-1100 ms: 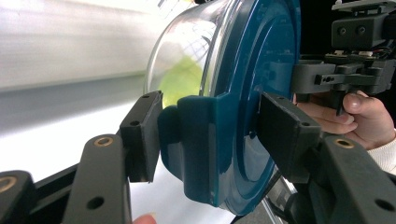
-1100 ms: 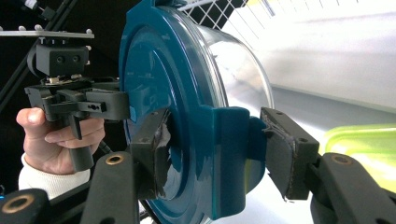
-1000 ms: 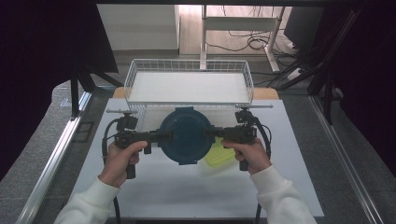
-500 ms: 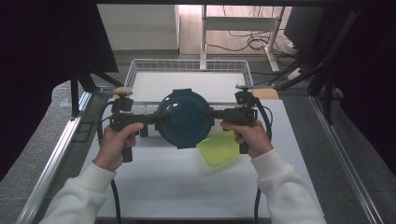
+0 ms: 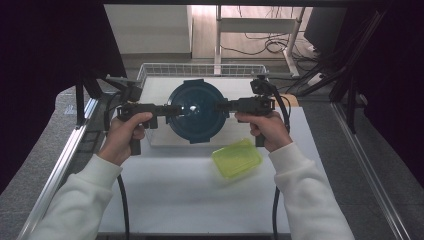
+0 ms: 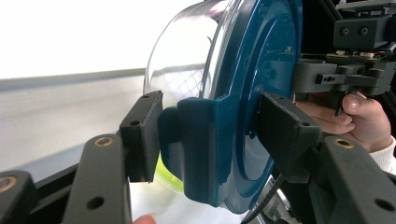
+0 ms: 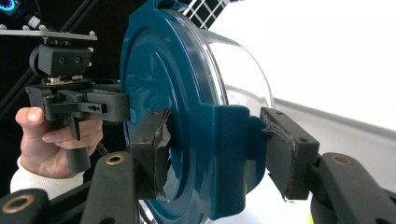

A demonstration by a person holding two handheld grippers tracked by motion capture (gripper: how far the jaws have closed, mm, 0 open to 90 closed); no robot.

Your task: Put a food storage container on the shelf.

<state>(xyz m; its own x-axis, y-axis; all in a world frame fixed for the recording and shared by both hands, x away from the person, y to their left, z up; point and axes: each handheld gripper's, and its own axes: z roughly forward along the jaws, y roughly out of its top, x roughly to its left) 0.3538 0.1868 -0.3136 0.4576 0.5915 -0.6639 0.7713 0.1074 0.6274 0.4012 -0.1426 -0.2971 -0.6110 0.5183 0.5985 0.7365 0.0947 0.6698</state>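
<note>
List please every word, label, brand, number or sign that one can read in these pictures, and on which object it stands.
None: no readable text stands on the dark blue lid, its clear round container, the yellow-green box, the wire basket or either hand-held gripper.
Faint raised marks on the lid's face in the left gripper view are too small and blurred to read.

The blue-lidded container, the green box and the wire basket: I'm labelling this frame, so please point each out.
blue-lidded container (image 5: 196,111), high view, centre of its round lid.
green box (image 5: 237,158), high view, middle of its top.
wire basket (image 5: 200,69), high view, its far rim.
</note>
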